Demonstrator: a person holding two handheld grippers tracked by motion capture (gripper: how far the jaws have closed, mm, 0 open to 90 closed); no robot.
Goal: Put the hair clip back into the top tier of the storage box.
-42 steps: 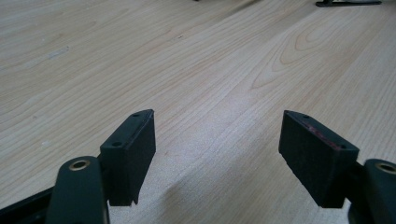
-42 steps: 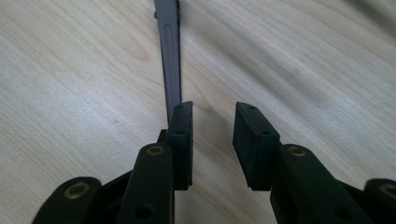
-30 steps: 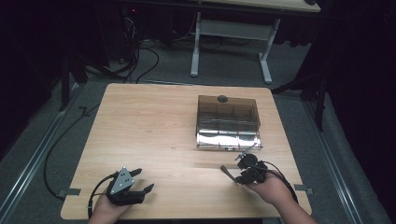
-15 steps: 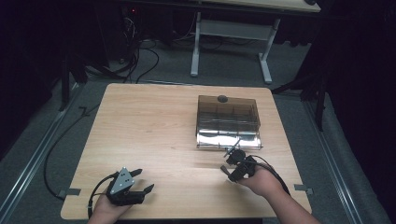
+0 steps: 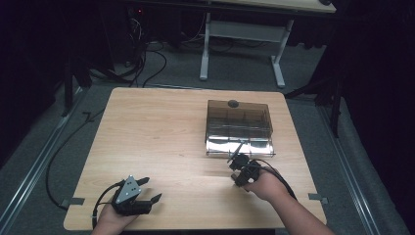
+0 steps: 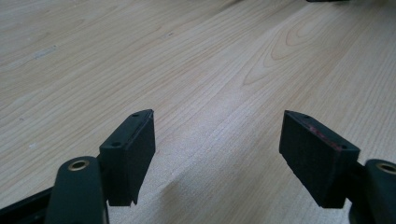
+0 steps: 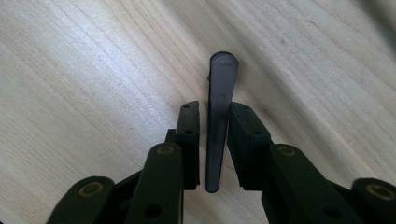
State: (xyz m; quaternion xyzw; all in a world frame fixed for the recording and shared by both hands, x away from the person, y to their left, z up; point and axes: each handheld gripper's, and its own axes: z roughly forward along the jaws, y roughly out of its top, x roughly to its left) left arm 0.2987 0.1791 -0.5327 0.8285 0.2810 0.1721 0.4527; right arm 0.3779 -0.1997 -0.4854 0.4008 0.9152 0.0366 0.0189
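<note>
On the light wooden table (image 5: 161, 132), the right gripper (image 5: 238, 164) sat just near of the smoky transparent plastic compartment box (image 5: 239, 128), which stood on the right half of the tabletop toward its far side. In the right gripper view, a thin, dark grey translucent plastic strip with a rounded tip (image 7: 219, 112) stood between the two black jaws and reached past them over the wood. The jaws had just been closing and lay close along both sides of the strip; whether the pads already pressed on it could not be told. In the high view the strip (image 5: 236, 149) pointed from the gripper toward the box's shiny near wall.

The left gripper (image 5: 146, 191), topped by its grey three-cornered plate, rested at the near left corner of the table, well apart from the box. Its jaws stood wide apart with bare wood between them, holding nothing, as the left gripper (image 6: 217, 149) view showed.
</note>
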